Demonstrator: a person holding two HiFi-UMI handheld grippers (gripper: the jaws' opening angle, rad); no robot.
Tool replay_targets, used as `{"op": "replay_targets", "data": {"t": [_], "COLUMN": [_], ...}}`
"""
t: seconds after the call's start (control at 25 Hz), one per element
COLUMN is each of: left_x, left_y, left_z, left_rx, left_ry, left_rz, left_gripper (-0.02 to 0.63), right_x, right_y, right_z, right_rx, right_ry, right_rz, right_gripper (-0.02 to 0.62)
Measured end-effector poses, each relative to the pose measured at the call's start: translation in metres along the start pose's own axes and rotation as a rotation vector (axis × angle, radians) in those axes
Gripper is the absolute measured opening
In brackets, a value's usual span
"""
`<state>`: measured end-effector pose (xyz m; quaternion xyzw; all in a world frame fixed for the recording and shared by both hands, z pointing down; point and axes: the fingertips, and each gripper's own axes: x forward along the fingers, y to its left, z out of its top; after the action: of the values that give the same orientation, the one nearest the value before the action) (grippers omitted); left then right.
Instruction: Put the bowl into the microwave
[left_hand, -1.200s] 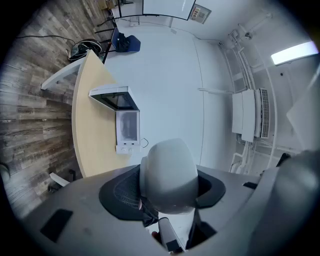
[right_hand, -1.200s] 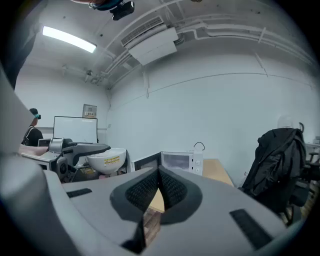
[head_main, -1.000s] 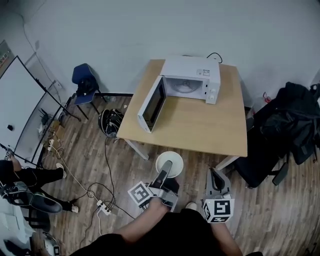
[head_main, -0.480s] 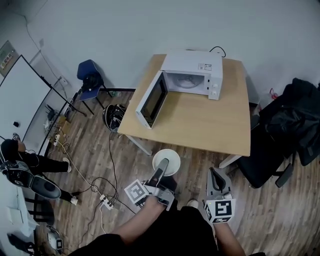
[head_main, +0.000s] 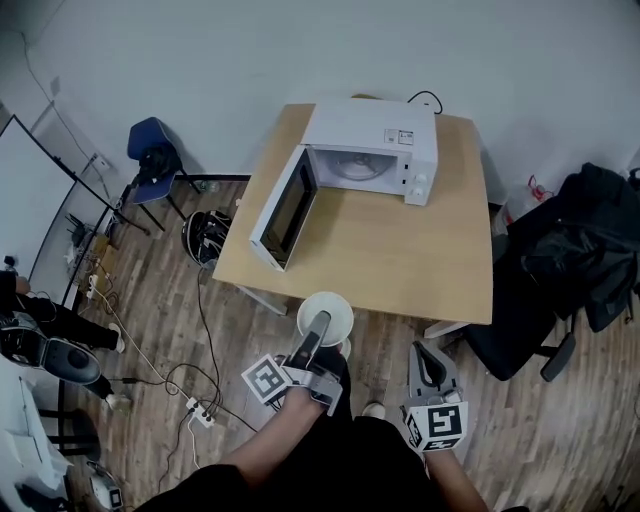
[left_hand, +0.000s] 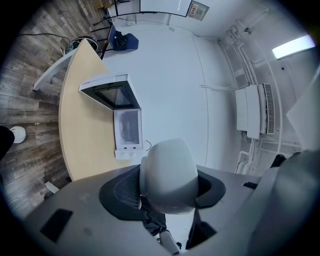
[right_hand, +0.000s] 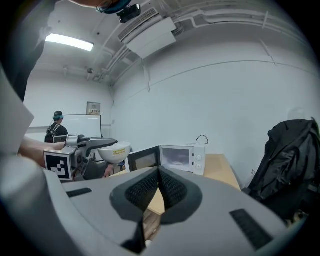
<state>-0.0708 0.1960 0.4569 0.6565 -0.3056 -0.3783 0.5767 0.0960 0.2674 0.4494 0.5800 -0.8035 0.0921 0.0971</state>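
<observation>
A white bowl (head_main: 325, 317) hangs over the wood floor just short of the table's near edge, with my left gripper (head_main: 319, 327) shut on its rim. Seen from that gripper, the bowl (left_hand: 167, 175) fills the space between the jaws. The white microwave (head_main: 368, 152) stands at the far end of the table (head_main: 400, 250), and its door (head_main: 286, 210) is swung wide to the left, showing the cavity. My right gripper (head_main: 428, 362) is held low at the right, jaws pressed together and empty. In the right gripper view the bowl (right_hand: 114, 149) and microwave (right_hand: 175, 159) lie ahead.
A black office chair with a dark bag (head_main: 570, 260) stands right of the table. A blue chair (head_main: 152, 160) stands at the left, and cables and a power strip (head_main: 200, 414) lie on the floor. A person (head_main: 40, 345) sits at the far left.
The view has shifted as the person stepped; the left gripper with the bowl sits a little nearer the table's near edge. Both grippers keep their states.
</observation>
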Motion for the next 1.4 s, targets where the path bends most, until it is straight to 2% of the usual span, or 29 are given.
{"op": "replay_targets", "data": {"t": [0.32,0.6,1.04,1.4], "left_x": [0.061,0.112,0.16,0.188], "left_y": [0.02,0.027,0.023,0.031], "left_z": [0.046,0.072,0.102,0.114], "left_rx": [-0.003,-0.028,-0.053,-0.068], "left_ry": [0.035,0.066,0.061,0.111], "left_rz": [0.015,0.021,0.012,0.027], "left_gripper": [0.235,0.235,0.235,0.235], "right_x": [0.082,0.145,0.198,0.237], "right_y": [-0.019,-0.035,-0.046,-0.056], "right_z": [0.022,0.047,0.068,0.075], "right_rx": [0.009,0.029,0.022,0.006], "right_ry": [0.021,0.016,0.017,0.008], "right_rz": [-0.033,-0.069,-0.102,-0.155], "right_gripper": [0.058,0.058,0.06,0.058]}}
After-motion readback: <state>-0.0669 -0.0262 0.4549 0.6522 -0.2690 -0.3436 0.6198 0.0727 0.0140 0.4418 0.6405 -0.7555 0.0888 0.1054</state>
